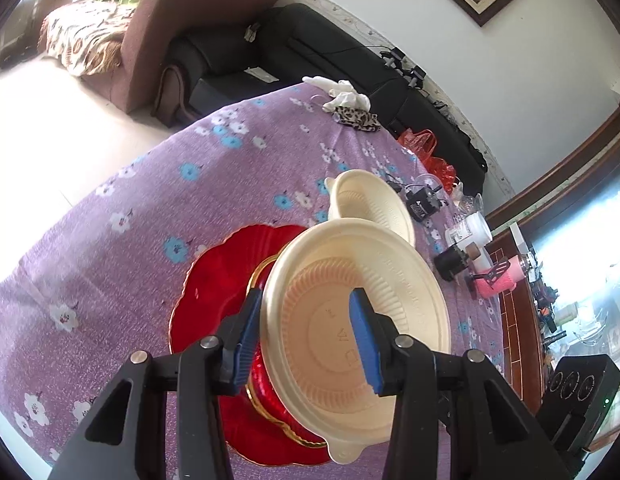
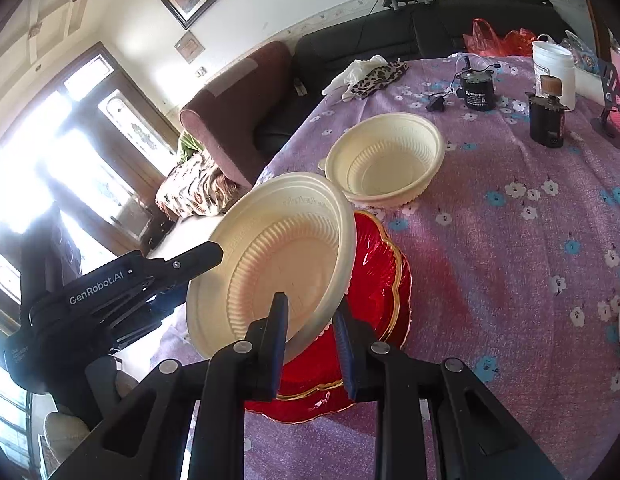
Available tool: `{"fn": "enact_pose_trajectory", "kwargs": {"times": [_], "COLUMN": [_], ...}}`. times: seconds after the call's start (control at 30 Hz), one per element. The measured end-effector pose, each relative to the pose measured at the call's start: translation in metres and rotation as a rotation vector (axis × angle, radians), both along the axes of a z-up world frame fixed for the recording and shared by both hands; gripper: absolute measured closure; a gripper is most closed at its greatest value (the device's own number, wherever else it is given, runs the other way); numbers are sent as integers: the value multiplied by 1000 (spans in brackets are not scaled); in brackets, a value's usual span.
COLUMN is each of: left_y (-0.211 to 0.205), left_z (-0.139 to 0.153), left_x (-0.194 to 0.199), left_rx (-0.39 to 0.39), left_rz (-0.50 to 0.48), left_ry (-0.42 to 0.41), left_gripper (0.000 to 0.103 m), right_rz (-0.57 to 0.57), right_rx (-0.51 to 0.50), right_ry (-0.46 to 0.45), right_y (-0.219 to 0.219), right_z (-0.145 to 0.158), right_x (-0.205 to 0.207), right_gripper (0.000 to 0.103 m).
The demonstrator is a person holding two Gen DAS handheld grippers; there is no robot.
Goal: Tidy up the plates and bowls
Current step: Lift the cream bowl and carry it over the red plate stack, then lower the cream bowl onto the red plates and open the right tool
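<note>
A cream plastic bowl (image 1: 350, 312) is held tilted above a red gold-rimmed plate (image 1: 218, 292) on the purple flowered tablecloth. My left gripper (image 1: 306, 344) straddles the bowl's rim, one blue pad outside and one inside, with a wide gap between the pads. My right gripper (image 2: 310, 340) straddles the same bowl (image 2: 278, 256) at its near rim, above the red plate (image 2: 382, 280). A second cream bowl (image 1: 370, 204) stands upright on the table beyond; it also shows in the right wrist view (image 2: 386, 160). The left gripper's body (image 2: 110, 292) shows at the bowl's left side.
On the far side of the table lie a white jar (image 2: 554, 68), a black bottle (image 2: 546, 116), a small black device (image 2: 476, 90), a leopard-print cloth (image 2: 380, 76) and a red plastic bag (image 2: 498, 40). A maroon armchair (image 2: 246, 120) and a black sofa (image 1: 310, 60) stand behind.
</note>
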State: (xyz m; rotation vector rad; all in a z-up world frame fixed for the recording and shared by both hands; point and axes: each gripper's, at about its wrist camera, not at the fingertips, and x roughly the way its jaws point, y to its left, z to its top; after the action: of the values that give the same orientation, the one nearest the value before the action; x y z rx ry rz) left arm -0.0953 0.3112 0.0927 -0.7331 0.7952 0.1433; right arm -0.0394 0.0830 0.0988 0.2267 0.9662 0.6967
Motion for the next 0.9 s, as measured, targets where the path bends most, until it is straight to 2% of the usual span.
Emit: {"fn": "enact_pose_trajectory", "kwargs": {"times": [0.2,0.37,0.43,0.5,0.77,0.9], "left_y": [-3,-4,-5,-6,-21,-36], "left_z": [-1,1,3,7,22,35], "left_x": [-5,-10,-12,-16,-33,-41], "left_rx": [45,54,65,80,178,302], "left_rz": [12,14,20,25,40,66], "left_ry": [-10,-27,-34,-44,-67,-75], "left_gripper": [60,57,56,53,42,33], "right_rz": [4,-17,-26,-35,-53,-79], "right_rx": [-6,-26,-26,-27,-13,5], "right_ry": [-20,-49,-60,-74,-102,-113], "right_y": [1,0,-2,-5,-16,-28], "right_z": [0,-1,0,1,8,11], "right_x": [-3,-4,-4,-5,-8,-9], "right_gripper": [73,59,49,45,45,44]}}
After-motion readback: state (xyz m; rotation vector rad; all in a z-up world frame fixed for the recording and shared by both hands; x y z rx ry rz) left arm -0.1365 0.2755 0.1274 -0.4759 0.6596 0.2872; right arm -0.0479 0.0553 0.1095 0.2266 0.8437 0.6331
